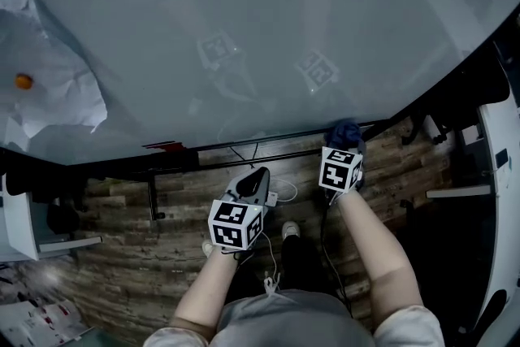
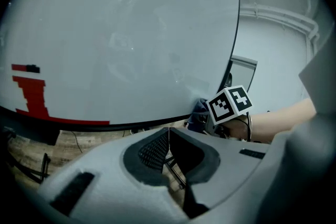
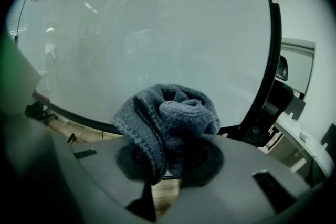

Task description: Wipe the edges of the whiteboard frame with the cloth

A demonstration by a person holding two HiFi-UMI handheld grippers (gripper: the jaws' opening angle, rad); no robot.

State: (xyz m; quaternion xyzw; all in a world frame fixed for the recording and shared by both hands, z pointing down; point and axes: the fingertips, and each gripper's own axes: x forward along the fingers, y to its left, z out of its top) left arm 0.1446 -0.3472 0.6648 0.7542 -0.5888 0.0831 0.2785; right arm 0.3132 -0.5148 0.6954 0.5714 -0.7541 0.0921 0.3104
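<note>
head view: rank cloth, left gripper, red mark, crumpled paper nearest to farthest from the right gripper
1. Cloth: in the right gripper's jaws.
2. Left gripper: beside it, to its left.
3. Red mark: farther left, at the board's bottom edge.
4. Crumpled paper: far left, on the board.

Along the whiteboard [image 1: 268, 28], the lower frame [image 1: 219, 149] runs open to the left of my right gripper [image 1: 342, 144], which clamps the cloth [image 1: 344, 130] at that edge. My left gripper [image 1: 257, 176], jaws together on nothing, hangs just below the frame near that path. Beneath the frame a black stand post [image 1: 152, 195] and loose cables [image 1: 280, 193] crowd the gap, white furniture [image 1: 497, 175] narrows the right corner, and crumpled paper [image 1: 53, 85] covers the board's far left.
</note>
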